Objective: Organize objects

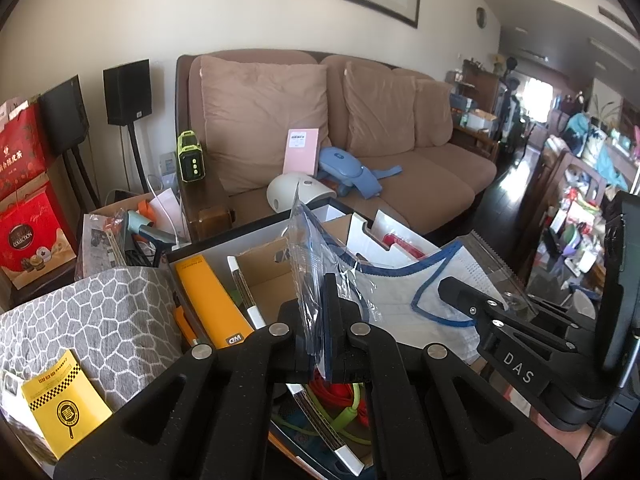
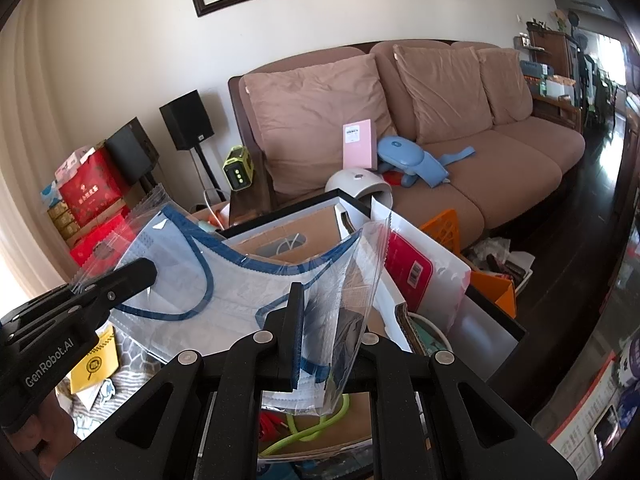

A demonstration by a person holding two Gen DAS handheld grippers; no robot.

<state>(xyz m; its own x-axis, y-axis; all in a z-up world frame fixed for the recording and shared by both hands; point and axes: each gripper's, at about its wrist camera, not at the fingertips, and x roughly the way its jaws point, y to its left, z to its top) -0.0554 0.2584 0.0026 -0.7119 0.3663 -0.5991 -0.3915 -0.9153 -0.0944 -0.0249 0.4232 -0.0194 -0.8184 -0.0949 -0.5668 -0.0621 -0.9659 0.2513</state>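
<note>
Clear mask packet point(image 1: 404, 300) stretched mid-frame above an open black box point(image 1: 256, 228). Left gripper point(image 1: 320, 312) fingers clamped on its left edge; right gripper point(image 2: 316, 320) fingers clamped on its right edge.

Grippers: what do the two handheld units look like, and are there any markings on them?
Both are matte black with silver pivot screws and cut-out linkage arms. The right gripper carries white "DAS" lettering on its side; the left gripper reads "GenRobot.AI". No hands or sleeves show.

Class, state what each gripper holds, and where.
Both grip one clear plastic bag of blue-edged white masks: left gripper its left edge, right gripper its right.
</note>
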